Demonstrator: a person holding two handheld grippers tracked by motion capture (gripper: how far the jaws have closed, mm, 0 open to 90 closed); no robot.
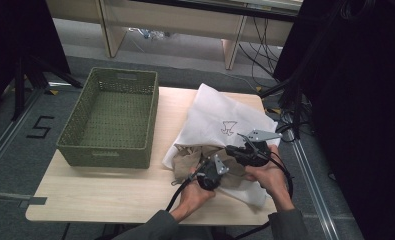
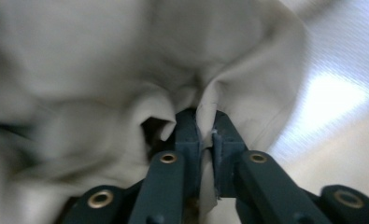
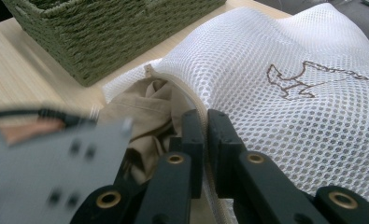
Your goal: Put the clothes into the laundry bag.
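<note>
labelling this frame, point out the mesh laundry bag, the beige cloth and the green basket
mesh laundry bag (image 3: pixel 285 51), right gripper view, netting above the brown print
beige cloth (image 2: pixel 247 65), left gripper view, fold above the jaws
green basket (image 1: pixel 70 142), high view, near-left woven wall

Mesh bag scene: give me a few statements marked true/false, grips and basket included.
1. The right gripper is shut on the mesh bag at its zipper edge. True.
2. The left gripper hangs open above the table. False: its fingers pinch a fold of the beige cloth.
3. The green basket holds folded laundry. False: nothing can be seen in it.
4. The beige cloth lies partly inside the bag's opening. True.
5. The bag bears a dark outline drawing. True.
</note>
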